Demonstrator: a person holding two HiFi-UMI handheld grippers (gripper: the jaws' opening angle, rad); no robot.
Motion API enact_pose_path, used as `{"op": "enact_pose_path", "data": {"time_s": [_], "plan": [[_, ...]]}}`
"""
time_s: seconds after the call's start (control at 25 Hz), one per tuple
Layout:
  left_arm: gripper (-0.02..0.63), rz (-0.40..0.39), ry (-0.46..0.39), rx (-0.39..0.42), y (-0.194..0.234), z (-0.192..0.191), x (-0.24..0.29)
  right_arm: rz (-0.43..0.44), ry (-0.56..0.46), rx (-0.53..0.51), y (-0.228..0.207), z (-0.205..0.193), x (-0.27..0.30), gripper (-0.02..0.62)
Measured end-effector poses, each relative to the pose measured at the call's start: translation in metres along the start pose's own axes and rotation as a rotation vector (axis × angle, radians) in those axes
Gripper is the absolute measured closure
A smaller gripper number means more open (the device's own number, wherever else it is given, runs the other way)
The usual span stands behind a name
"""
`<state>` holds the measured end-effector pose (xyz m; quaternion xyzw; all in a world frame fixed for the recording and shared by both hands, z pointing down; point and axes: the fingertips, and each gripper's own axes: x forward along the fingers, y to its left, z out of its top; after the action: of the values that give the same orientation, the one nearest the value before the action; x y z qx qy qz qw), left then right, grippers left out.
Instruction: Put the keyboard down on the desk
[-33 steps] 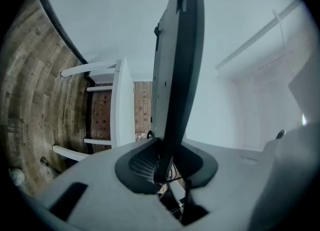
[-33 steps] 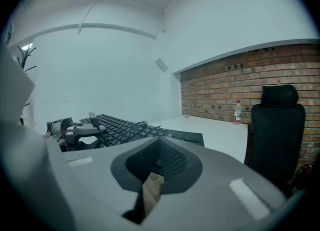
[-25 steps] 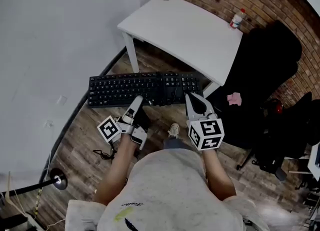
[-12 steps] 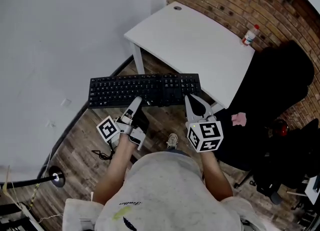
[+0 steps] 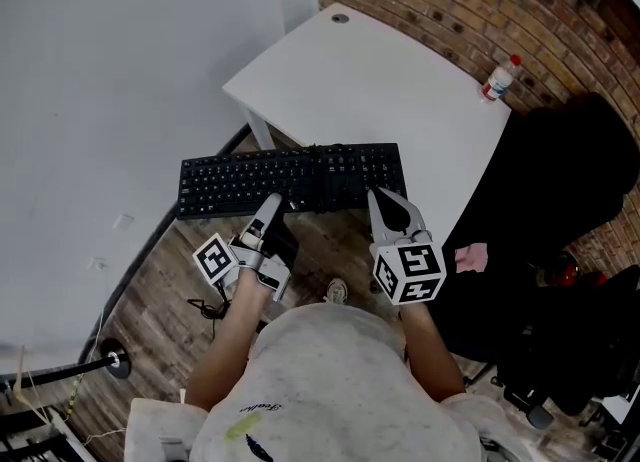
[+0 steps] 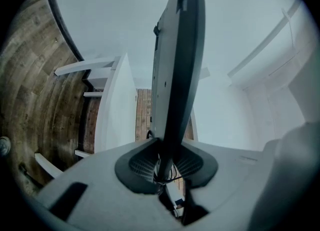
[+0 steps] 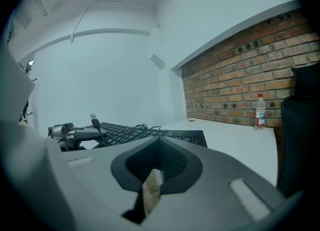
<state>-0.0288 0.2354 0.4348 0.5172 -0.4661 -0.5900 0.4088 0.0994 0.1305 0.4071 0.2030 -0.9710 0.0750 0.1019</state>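
Note:
The black keyboard [image 5: 250, 180] hangs level in the air, its right end over the near edge of the white desk [image 5: 380, 70]. My left gripper [image 5: 272, 208] is shut on the keyboard's near edge, left of the middle. In the left gripper view the keyboard [image 6: 175, 65] runs edge-on out of the left gripper [image 6: 167, 161], with its cable bunched at the pads. My right gripper [image 5: 385, 202] sits at the keyboard's near right edge; its jaws meet with nothing between them. From the right gripper [image 7: 160, 150] I see the keyboard [image 7: 150, 134] and its loose USB plug [image 7: 94, 121].
A plastic bottle [image 5: 500, 78] stands at the desk's far right by the brick wall. A black chair [image 5: 560, 180] fills the right side, with a pink thing [image 5: 470, 258] on it. A lamp base [image 5: 112, 360] and cables lie on the wooden floor at left.
The person has stepped closer to the desk. The keyboard, still in the left gripper, has moved forward until its right end overlaps the desk's edge.

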Motion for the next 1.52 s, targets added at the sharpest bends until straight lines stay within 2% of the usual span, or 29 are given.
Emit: {"op": "enact_pose_path", "data": {"time_s": [0.28, 0.84, 1.52], "plan": [[0.532, 0.019, 0.01, -0.008, 0.019, -0.007, 0.051, 0.001, 0.0, 0.011, -0.044, 0.004, 0.019, 0.585], [0.532, 0.049, 0.113, -0.026, 0.053, -0.002, 0.132, -0.103, 0.022, 0.029, -0.106, 0.005, 0.052, 0.585], [0.532, 0.11, 0.393, -0.112, 0.12, 0.034, 0.285, -0.344, 0.081, 0.09, -0.196, 0.019, 0.153, 0.585]]}}
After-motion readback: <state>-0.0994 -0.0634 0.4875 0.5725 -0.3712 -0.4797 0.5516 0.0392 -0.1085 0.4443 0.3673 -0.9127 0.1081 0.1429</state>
